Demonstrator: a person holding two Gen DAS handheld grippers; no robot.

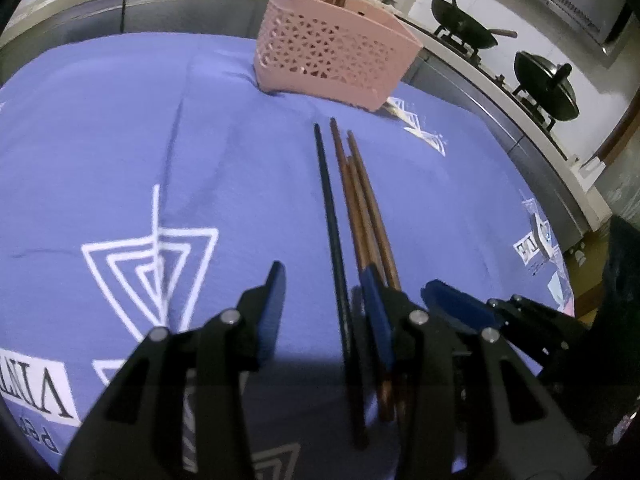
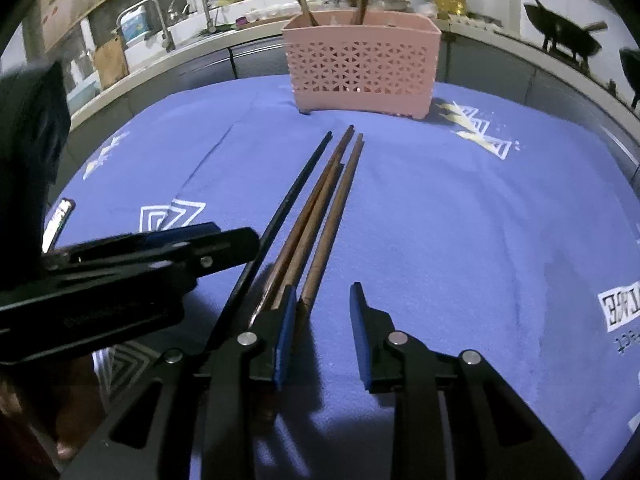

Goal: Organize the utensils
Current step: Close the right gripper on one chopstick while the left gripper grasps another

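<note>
A black chopstick (image 1: pixel 329 200) (image 2: pixel 296 188) and three brown chopsticks (image 1: pixel 362 200) (image 2: pixel 328 192) lie side by side on the blue cloth, pointing toward the pink perforated basket (image 1: pixel 336 60) (image 2: pixel 360 68), which holds several upright sticks. My left gripper (image 1: pixel 324 268) is open low over the cloth; the black chopstick runs between its fingers, untouched, and the brown ones lie just outside its right finger (image 1: pixel 374 304). My right gripper (image 2: pixel 323 287) is open too, with the rightmost brown chopstick's near end between its fingers, close by the left finger (image 2: pixel 286 320). Each gripper shows in the other's view (image 1: pixel 460 304) (image 2: pixel 160 248).
The blue cloth (image 1: pixel 120 140) with white triangle prints covers the table. Behind it runs a kitchen counter with a sink and faucet (image 2: pixel 160 20), bottles and a stove bearing two dark woks (image 1: pixel 464 24) (image 1: pixel 548 84). A phone (image 2: pixel 60 220) lies near the table's left edge.
</note>
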